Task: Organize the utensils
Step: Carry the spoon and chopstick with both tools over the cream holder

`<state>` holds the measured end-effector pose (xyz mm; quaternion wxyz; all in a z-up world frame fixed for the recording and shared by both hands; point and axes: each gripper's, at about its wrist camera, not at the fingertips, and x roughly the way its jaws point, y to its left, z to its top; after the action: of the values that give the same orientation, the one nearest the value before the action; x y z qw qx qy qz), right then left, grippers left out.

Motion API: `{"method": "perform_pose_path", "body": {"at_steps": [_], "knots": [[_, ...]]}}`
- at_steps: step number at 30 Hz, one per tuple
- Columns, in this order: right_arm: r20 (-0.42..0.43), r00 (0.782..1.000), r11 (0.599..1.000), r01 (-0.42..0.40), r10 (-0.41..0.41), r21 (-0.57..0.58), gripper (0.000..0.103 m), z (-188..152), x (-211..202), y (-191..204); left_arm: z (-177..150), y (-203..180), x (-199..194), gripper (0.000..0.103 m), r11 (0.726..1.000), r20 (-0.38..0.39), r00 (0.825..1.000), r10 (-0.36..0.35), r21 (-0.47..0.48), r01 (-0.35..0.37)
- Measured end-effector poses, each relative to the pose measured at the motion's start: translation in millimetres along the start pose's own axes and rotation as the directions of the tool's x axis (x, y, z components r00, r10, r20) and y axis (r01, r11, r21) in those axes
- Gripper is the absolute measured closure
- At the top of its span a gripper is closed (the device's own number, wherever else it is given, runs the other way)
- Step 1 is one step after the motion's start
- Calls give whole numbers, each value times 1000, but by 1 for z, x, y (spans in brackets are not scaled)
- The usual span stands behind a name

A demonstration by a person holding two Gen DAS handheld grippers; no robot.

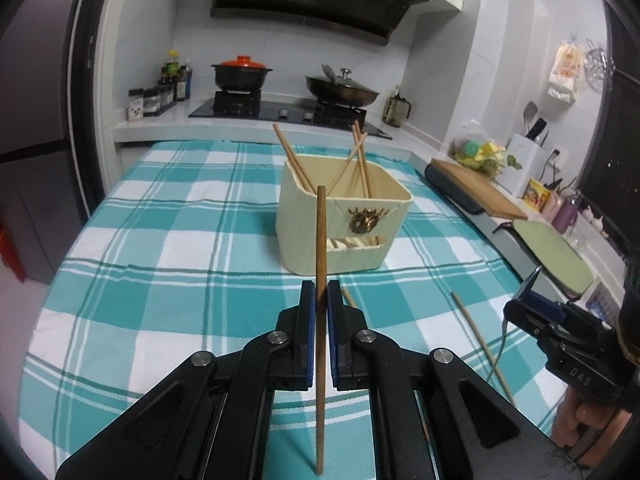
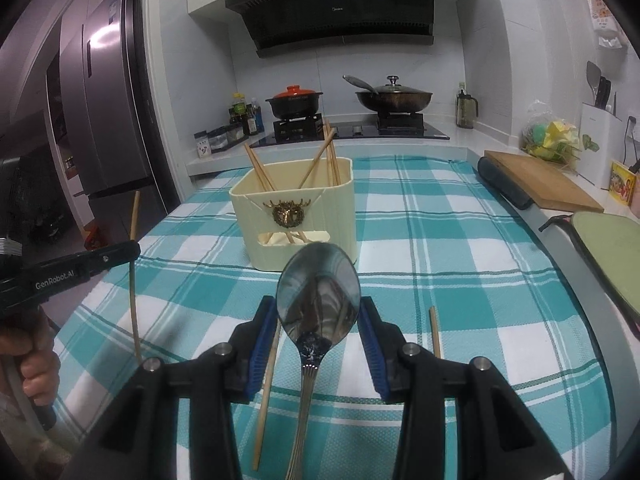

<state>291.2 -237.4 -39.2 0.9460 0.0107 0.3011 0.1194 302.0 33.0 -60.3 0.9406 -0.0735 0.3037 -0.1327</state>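
A brown chopstick point(image 1: 320, 280) stood upright, clamped in the closed left gripper point(image 1: 320, 300) above the checked cloth point(image 1: 160, 240). The right gripper point(image 2: 319, 316) pinched a metal spoon point(image 2: 318, 300) by its bowl. Beyond both sat the cream holder point(image 2: 296, 216) with several chopsticks, and two more chopsticks point(image 2: 266, 396) lay on the cloth.

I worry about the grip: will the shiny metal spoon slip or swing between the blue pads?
The shiny metal spoon looks polished, so probably slippery. The right gripper pinches only its bowl edges, so the handle may swing.

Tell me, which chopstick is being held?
The dark one, standing upright, pinched in the shut left tool. The others stand in the cream box or lie on the cloth.
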Motion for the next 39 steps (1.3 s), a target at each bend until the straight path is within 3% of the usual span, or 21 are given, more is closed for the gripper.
{"method": "perform_pose_path", "body": {"at_steps": [10,27,32,39], "knots": [[62,998,1000,2,-2,-6,61,6,-30,0,4,-8,-26,99,1000,66,998,-25,1,25],[117,993,999,-2,8,-45,61,38,-45,1,26,-8,-39,99,999,99,994,-48,3,48],[135,991,997,-11,20,-74,61,57,-48,3,49,-7,-45,99,998,119,991,-56,19,54],[164,983,994,-62,77,-92,61,115,-44,5,108,-8,-49,99,996,171,982,-79,47,72]]}}
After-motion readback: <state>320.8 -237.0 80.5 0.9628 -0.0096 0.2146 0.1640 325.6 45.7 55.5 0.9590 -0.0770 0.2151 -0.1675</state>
